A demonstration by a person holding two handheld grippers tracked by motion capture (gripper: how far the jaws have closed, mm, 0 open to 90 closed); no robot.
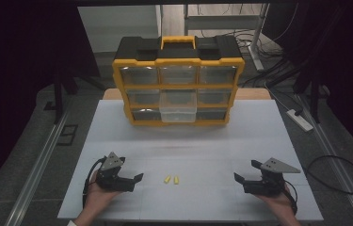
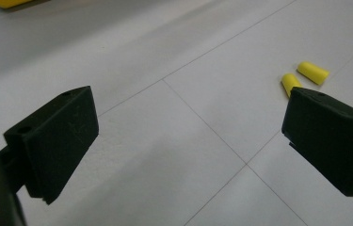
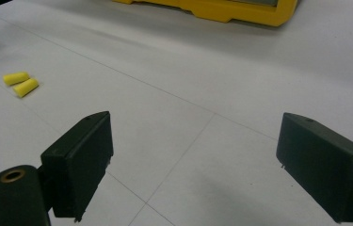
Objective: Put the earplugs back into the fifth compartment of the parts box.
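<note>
A person holds the left gripper (image 1: 139, 178) and the right gripper (image 1: 238, 177) low over the white table (image 1: 193, 141), both with jaws wide apart and nothing in them. Two little yellow earplugs (image 1: 171, 180) lie side by side between them, nearer the left one. A good pick probably means coming straight down on one plug, softly (they look squishy). The yellow drawer box (image 1: 179, 80) stands far back, one middle drawer (image 1: 178, 107) pulled out. Lots of bare table lies around.
</note>
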